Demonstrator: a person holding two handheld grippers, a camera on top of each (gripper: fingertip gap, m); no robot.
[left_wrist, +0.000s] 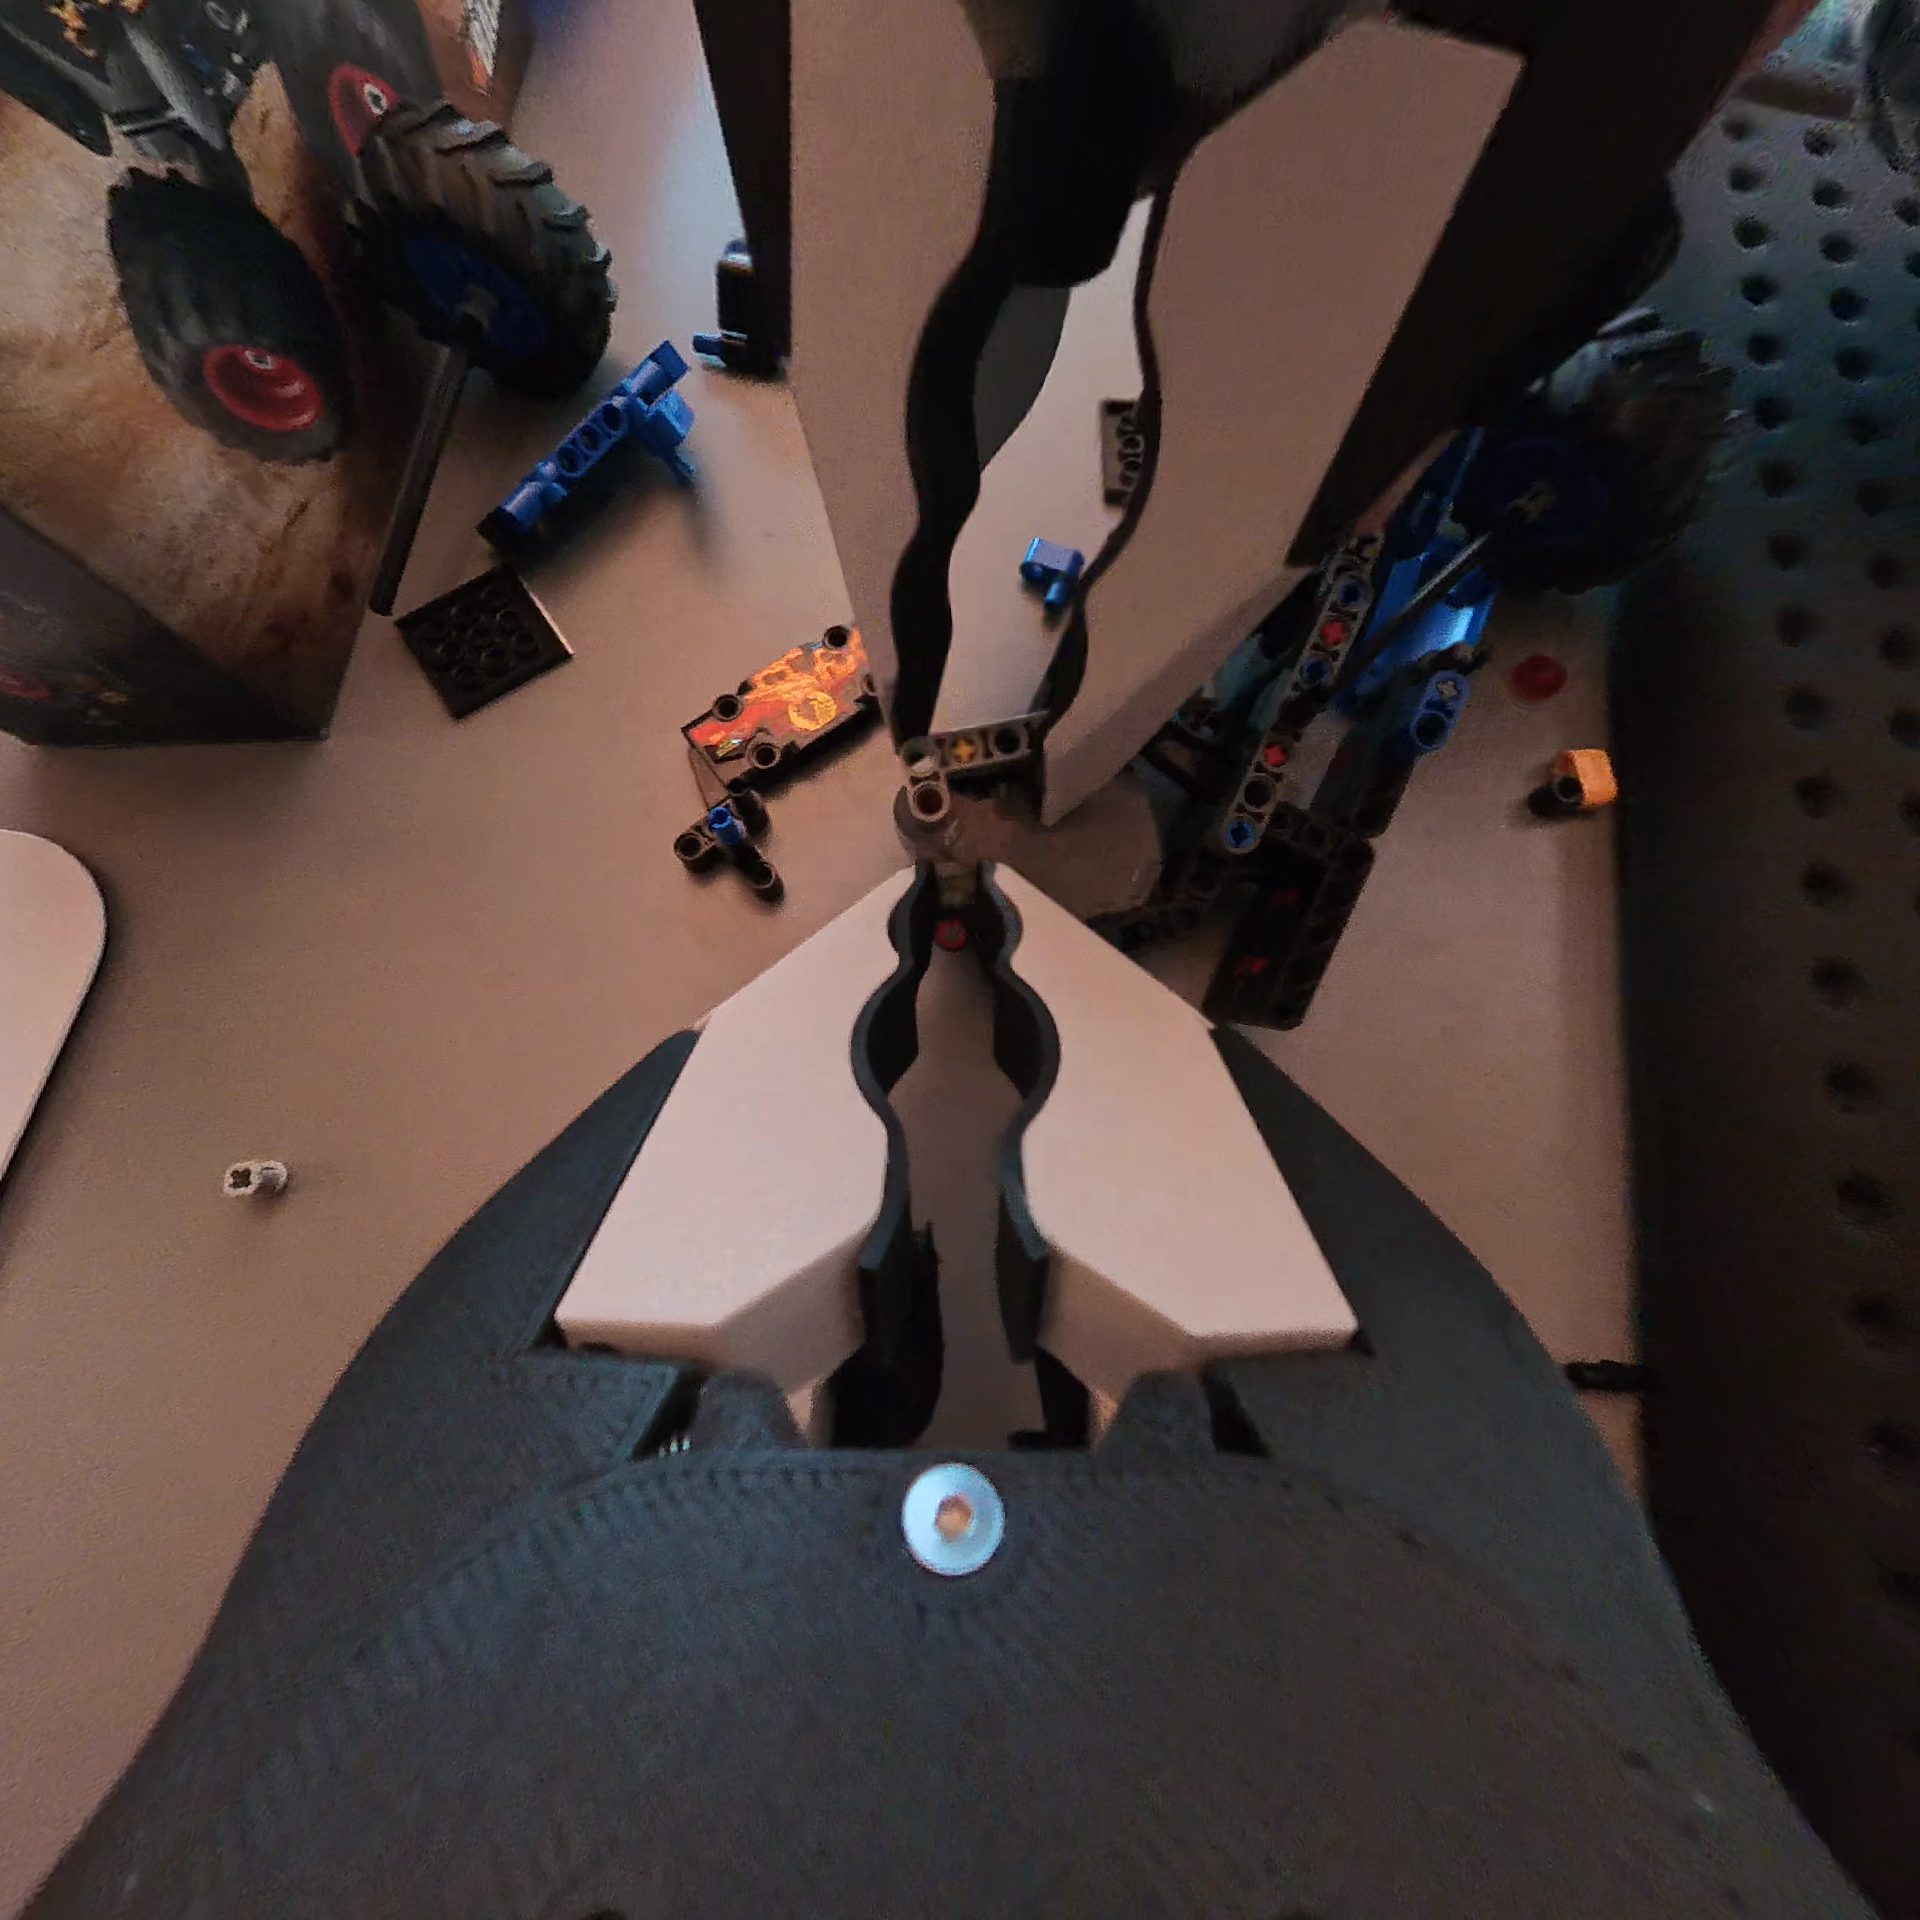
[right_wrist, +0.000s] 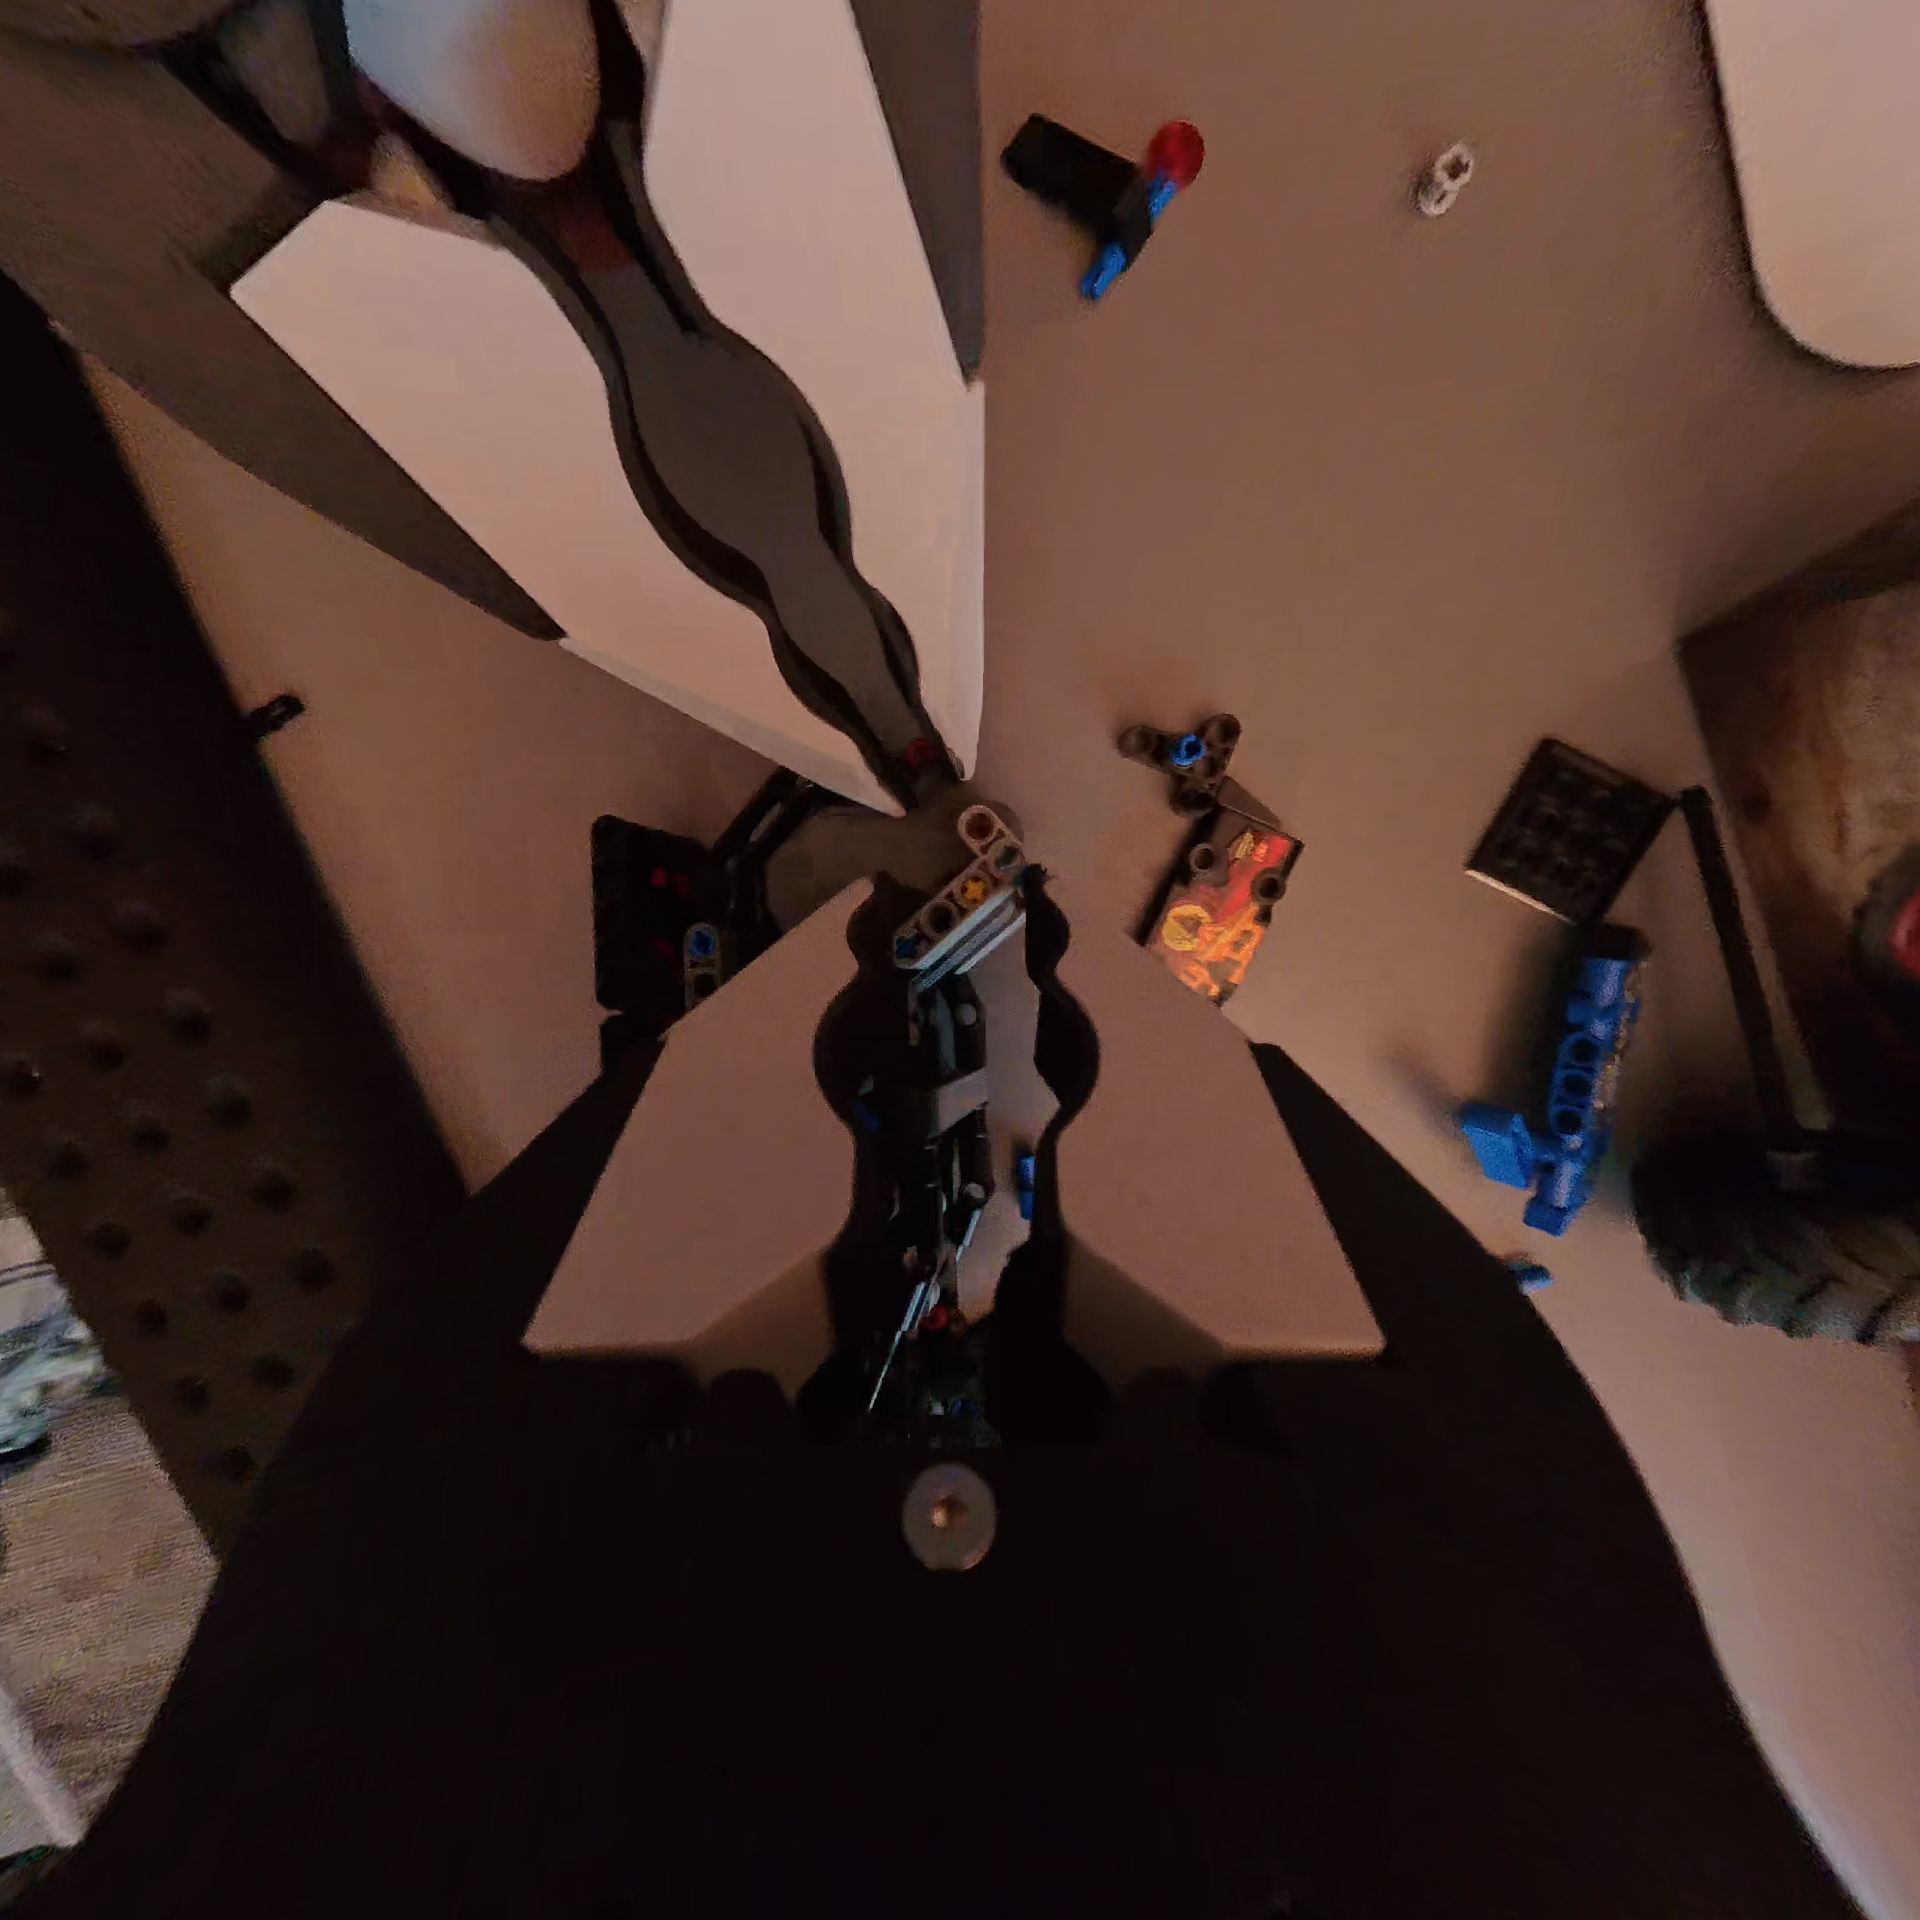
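My left gripper (left_wrist: 951, 883) is shut on a small pin with a red end (left_wrist: 948, 932), pinched at the fingertips. The pin's tip sits at the end hole of a grey bent beam (left_wrist: 987, 743) that carries a yellow axle. My right gripper (left_wrist: 977, 727) comes in from the top of the left wrist view. In the right wrist view my right gripper (right_wrist: 961, 894) is open, its fingertips standing on either side of the grey beam (right_wrist: 971, 890). The left gripper (right_wrist: 928, 777) reaches in from the upper left, and the red end (right_wrist: 920, 750) shows between its fingers.
On the table lie a flame-printed panel (left_wrist: 790, 696), a black T-piece with a blue pin (left_wrist: 727, 842), a black square plate (left_wrist: 483, 639) and a blue beam (left_wrist: 597, 447). A black-and-blue chassis (left_wrist: 1288, 790) lies at the right, with a perforated dark panel (left_wrist: 1787, 831) beyond it. A printed box (left_wrist: 208, 468) and a big tyre (left_wrist: 488, 260) stand at the left. Left and right tips are no more than a few centimetres apart.
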